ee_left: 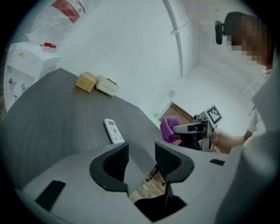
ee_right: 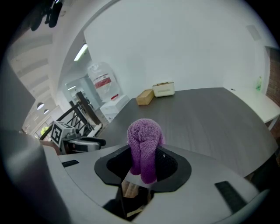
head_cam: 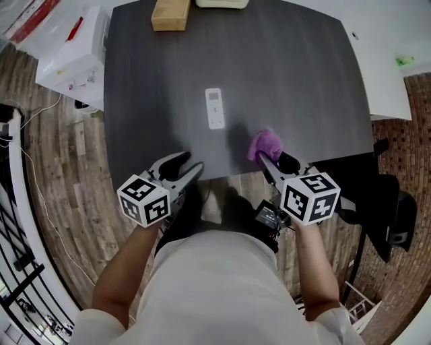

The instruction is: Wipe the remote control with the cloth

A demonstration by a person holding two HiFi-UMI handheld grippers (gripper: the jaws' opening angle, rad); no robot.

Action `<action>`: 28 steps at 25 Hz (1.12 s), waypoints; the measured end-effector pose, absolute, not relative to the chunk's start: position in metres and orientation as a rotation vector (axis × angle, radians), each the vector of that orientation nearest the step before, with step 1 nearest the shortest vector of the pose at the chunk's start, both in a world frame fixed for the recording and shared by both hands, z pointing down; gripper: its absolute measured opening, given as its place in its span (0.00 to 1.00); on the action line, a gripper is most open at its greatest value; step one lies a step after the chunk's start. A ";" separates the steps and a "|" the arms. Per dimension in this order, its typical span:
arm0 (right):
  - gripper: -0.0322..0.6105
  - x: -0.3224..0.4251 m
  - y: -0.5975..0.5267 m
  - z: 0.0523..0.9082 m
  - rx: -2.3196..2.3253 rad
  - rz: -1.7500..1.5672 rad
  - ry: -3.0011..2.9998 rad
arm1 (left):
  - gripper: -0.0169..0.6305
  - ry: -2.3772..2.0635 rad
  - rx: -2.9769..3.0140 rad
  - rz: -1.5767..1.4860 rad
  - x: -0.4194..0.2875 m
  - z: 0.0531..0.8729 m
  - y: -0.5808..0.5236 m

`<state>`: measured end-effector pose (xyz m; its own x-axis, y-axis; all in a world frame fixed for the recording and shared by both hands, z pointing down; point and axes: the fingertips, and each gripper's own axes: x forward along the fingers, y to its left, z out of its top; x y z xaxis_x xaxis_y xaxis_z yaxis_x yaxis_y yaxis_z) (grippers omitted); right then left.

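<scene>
Closest to the head camera is the person's pale shirt [head_cam: 202, 283], with both forearms reaching out toward the near edge of a dark grey table [head_cam: 296, 74].

At the far left, off the table, stands a white water dispenser [head_cam: 71, 57] with a clear bottle [ee_right: 101, 82] carrying a red label on top; how full the bottle is cannot be told.

Next comes the left gripper [head_cam: 193, 162], held at the table's near edge. Its jaws are spread, with nothing between them but table edge and wooden floor seen through the gap.

Beyond it, near the middle of the table, the white remote control [head_cam: 215, 108] lies flat, button side up, with its long axis running near to far. It is well apart from both grippers.

On the far edge sit a tan wooden block [head_cam: 170, 13] and, just to its right, a cream box [ee_right: 163, 89], which is closed, so its contents are hidden.

Right of the remote, the right gripper [head_cam: 273, 158] hovers over the near right part of the table. Its jaws are pinching a folded purple cloth [ee_right: 144, 144], whose rounded fold bulges out past the jaw tips. The cloth is clear of the remote.

Farther right stands a white desk [head_cam: 384, 54].
</scene>
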<state>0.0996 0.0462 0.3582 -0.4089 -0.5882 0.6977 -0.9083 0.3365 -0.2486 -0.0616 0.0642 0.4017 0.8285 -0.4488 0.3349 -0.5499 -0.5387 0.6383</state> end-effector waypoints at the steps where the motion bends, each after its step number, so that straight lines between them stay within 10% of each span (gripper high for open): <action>1: 0.26 0.099 0.042 0.362 1.290 0.846 -2.106 | 0.30 -0.736 2.219 0.178 -0.059 0.406 0.062; 28: 0.26 0.009 -0.111 0.485 0.725 0.649 -2.050 | 0.29 -1.052 1.849 0.434 -0.010 0.513 -0.061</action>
